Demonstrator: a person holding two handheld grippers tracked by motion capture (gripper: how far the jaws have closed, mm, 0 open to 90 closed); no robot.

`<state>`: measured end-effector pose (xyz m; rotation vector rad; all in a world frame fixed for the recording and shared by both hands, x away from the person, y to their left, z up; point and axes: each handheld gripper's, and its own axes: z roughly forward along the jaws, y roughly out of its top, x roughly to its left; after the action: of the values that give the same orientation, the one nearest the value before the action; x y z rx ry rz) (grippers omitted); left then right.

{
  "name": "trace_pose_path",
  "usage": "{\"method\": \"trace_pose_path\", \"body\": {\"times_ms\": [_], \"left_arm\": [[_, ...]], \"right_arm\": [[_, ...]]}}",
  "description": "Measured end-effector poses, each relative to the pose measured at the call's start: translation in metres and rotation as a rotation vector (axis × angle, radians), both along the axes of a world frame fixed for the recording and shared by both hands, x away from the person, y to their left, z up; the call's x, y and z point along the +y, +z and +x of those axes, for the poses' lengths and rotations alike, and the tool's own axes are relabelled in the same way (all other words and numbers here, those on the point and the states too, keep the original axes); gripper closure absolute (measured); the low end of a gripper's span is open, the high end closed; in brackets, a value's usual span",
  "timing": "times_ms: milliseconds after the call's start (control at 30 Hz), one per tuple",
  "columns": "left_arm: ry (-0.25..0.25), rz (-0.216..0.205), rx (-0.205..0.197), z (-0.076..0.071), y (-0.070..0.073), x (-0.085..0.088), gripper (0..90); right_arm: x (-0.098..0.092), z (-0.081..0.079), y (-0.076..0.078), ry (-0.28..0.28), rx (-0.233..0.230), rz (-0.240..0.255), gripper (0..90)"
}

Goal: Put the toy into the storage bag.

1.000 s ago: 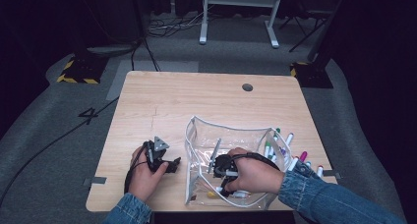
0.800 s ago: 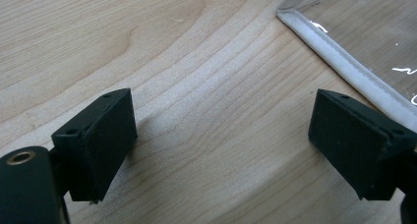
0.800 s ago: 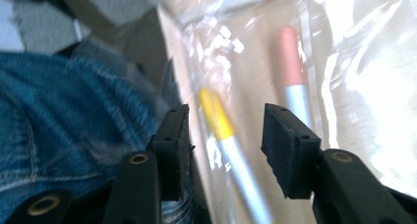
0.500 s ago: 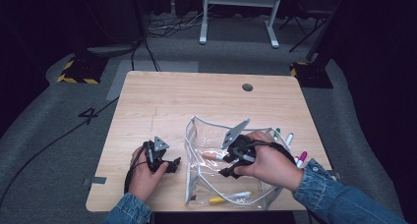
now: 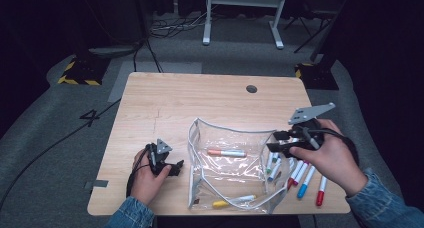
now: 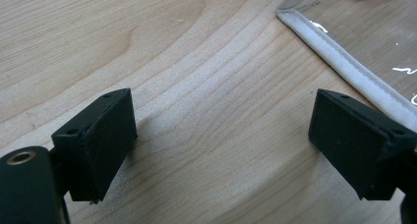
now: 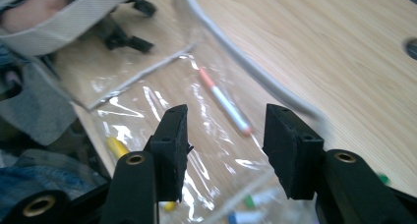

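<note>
The right gripper, at the frame's right over the clear pouch's edge, has just opened its jaws partway, nothing between them; since the earlier frame it left the pouch, leaving an orange marker there. The left gripper, lower left beside the pouch, gapes wide and empty.

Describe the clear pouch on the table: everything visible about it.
The clear pouch looks like soft, glossy transparent plastic edged with a pale grey zipper band. It lies on the wooden table near the front edge, its mouth gaping open and the rim standing up in a loop. Inside lie an orange-capped marker and a yellow-capped marker. More markers lie against its right side. Neither tool grips it.
</note>
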<state>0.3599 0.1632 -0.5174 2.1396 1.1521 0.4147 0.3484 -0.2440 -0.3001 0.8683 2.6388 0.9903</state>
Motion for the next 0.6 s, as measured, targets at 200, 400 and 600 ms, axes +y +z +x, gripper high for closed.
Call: {"method": "trace_pose_path", "body": {"times_ms": [200, 400, 600], "left_arm": [[0.003, -0.002, -0.001, 0.000, 0.000, 0.000, 11.2], [0.002, -0.001, -0.003, 0.000, 0.000, 0.000, 11.2], [0.013, -0.003, -0.010, -0.001, -0.001, -0.001, 11.2]], "right_arm": [[-0.053, -0.004, 0.006, -0.134, -0.048, 0.057, 54.2], [-0.091, -0.009, -0.002, -0.252, -0.060, 0.033, 53.2], [-0.138, -0.011, -0.044, -0.398, 0.014, -0.026, 50.5]]}}
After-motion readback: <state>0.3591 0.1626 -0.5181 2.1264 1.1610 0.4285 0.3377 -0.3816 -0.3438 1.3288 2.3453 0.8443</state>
